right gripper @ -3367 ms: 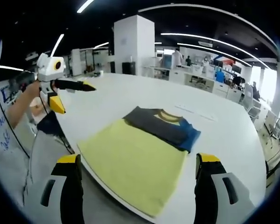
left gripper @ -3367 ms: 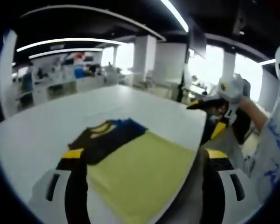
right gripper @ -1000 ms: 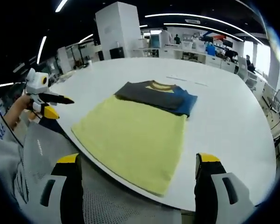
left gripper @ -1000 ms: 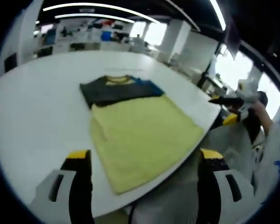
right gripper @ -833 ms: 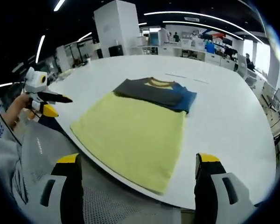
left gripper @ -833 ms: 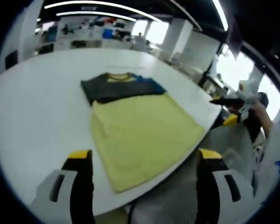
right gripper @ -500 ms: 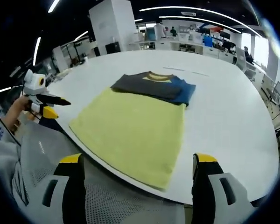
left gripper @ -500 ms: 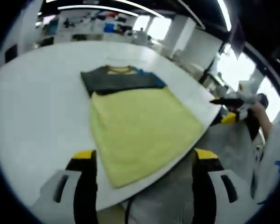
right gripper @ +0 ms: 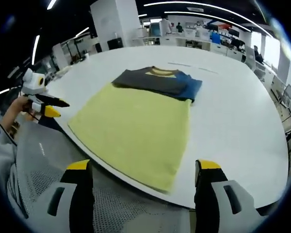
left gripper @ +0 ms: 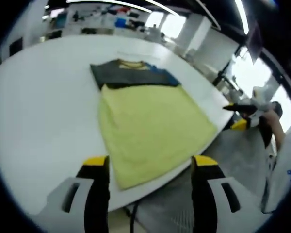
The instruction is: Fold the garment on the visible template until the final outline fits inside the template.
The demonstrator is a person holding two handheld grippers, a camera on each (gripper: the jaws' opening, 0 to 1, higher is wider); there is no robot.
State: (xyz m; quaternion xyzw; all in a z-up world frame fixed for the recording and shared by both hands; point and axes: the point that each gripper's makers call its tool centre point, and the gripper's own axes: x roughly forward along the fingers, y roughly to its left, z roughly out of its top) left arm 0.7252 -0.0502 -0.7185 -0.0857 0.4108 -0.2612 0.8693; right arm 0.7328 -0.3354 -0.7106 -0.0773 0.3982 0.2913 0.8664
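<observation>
The garment lies flat on the white table (left gripper: pixel 43 97): a wide yellow panel (left gripper: pixel 150 126) with a dark grey band (left gripper: pixel 128 75), yellow collar and blue patch at its far end. Its near edge reaches the table's rim. In the right gripper view the yellow panel (right gripper: pixel 136 126) and dark band (right gripper: pixel 153 80) lie straight ahead. My left gripper (left gripper: pixel 150 165) hovers open over the near yellow edge. My right gripper (right gripper: pixel 143 167) is open, just short of the table's rim. Each gripper appears in the other's view: right gripper (left gripper: pixel 245 109), left gripper (right gripper: pixel 39 99).
Faint marks (right gripper: pixel 191 67) lie on the table beyond the garment. Grey mesh fabric (right gripper: pixel 43 160) hangs below the near table edge. A hand (left gripper: pixel 276 128) holds the right gripper. Desks, pillars and people stand far behind the table (right gripper: pixel 237 111).
Both views have tilted down and come closer over the table's near edge. Each gripper's jaws stand slightly closer together. The garment has not moved.
</observation>
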